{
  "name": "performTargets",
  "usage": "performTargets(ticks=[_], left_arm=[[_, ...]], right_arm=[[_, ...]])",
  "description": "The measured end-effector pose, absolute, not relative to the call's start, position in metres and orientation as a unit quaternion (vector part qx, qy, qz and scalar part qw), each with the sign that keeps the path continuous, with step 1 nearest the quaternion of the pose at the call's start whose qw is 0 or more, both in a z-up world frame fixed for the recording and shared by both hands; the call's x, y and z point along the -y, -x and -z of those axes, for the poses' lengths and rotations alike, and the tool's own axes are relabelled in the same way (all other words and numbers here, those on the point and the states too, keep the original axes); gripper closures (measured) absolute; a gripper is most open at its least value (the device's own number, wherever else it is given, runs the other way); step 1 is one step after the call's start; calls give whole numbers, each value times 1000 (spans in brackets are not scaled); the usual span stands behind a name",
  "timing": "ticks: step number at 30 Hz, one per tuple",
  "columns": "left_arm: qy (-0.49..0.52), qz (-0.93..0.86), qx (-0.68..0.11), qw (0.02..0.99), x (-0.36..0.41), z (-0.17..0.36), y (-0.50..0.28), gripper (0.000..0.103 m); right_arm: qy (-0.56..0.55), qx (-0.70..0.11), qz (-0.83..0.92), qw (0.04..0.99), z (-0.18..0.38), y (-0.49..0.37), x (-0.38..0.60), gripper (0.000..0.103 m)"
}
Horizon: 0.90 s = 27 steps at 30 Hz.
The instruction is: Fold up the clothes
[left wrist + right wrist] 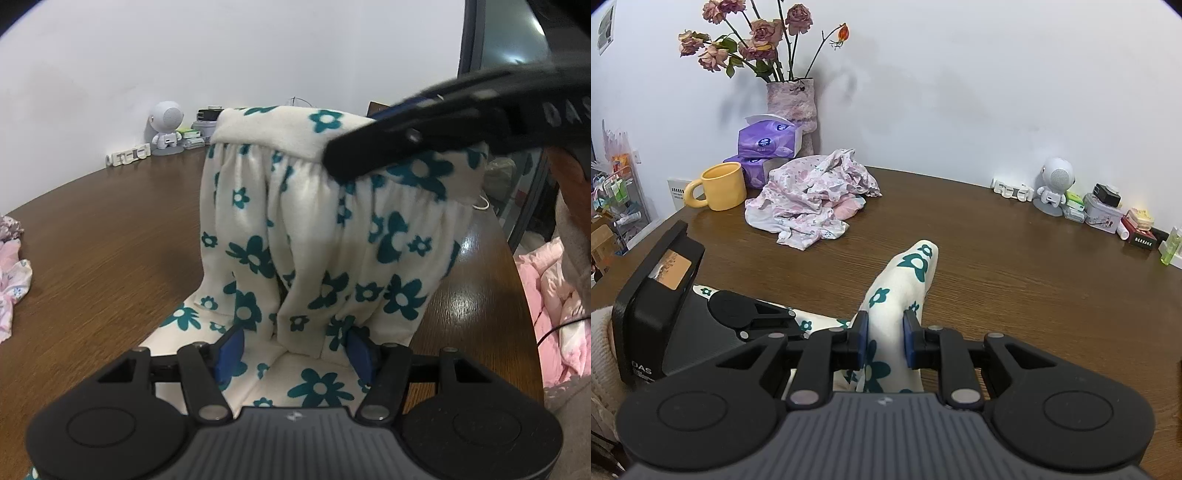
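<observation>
Fleecy white cloth printed with teal flowers, the floral garment (pixel 325 229), takes up the middle of the brown wooden table (pixel 103 236), part of it lifted and draped in the air, part of it lying flat on the near side. The right gripper (pixel 885 341) is clenched on a bunched fold of this cloth, which stands up between its blue pads like a peak; in the left wrist view that same tool reaches in from the upper right and carries the gathered waistband edge aloft. The left gripper (pixel 295 349) stands with its jaws apart, a hanging fold of fabric between the pads, though they do not look pressed on it. My reading is that the fold is in its early part: one edge is raised to be carried over, nothing is laid neatly yet, and a crumpled pink garment (pixel 812 199) at the far left waits untouched, near a yellow mug (pixel 720 186). Hard to make out: what kind of garment it is, where its far hem lies, and the pink heap cut off at the right edge.
</observation>
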<state>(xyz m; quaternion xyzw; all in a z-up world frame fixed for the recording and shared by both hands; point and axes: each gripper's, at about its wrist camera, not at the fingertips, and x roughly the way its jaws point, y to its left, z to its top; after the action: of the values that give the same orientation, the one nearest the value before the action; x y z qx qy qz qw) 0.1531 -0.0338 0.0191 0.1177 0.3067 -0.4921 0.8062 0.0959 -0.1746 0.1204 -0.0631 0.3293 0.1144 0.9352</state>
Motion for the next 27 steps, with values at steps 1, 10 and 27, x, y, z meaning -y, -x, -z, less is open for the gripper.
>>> performTargets(ticks=[1,10,27], left_arm=[[-113,492,-310,806,33,-19,-155,43],[-94,500,-330,795,34,-16,-163,44],[-110,498,-319,799,39,-14,-154,44]], right_arm=[[64,-326,-114,936,-120,-94,173,85],[73,-304,-117,943,-114,-79,158,85],[81,-298,-112,944,-111,-76,152,85]])
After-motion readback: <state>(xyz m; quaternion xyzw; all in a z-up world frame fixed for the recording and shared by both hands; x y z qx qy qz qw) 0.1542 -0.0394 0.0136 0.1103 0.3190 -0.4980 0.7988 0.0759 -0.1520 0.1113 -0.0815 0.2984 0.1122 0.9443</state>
